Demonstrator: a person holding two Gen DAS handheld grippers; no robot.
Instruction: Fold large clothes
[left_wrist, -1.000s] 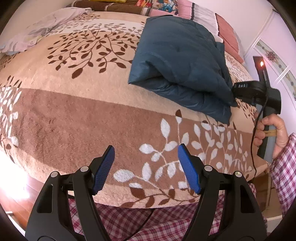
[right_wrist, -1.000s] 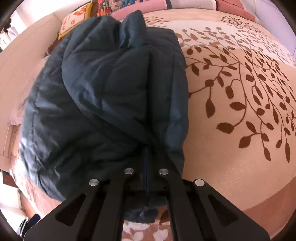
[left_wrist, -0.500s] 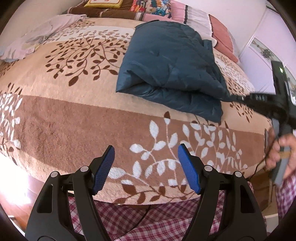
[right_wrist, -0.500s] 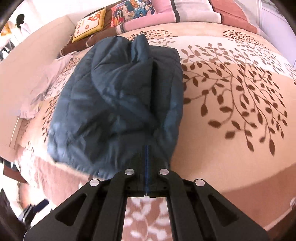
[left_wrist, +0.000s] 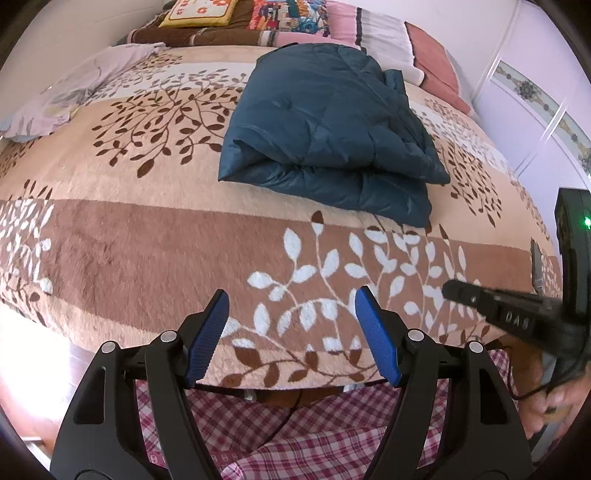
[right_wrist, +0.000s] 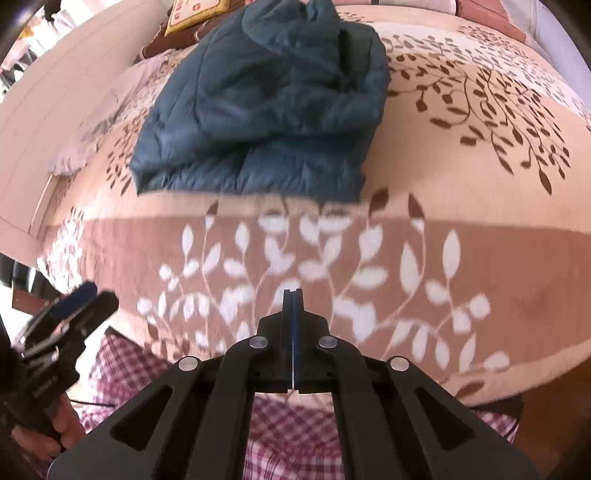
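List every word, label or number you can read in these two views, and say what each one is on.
"DAS", seen upside down: on the black body of the right tool, left wrist view.
Colourful print on the pillows at the head of the bed: too small and warped to read.
Yellow cushion: flower pattern only, no legible text.
Blue jacket, blanket, left tool: no text visible.

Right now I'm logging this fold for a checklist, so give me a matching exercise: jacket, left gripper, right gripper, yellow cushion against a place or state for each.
1 jacket
2 left gripper
3 right gripper
4 yellow cushion

A fingers shut, empty
B at the head of the bed
C folded on the blanket
D fingers open, empty

Pairs: 1-C, 2-D, 3-A, 4-B
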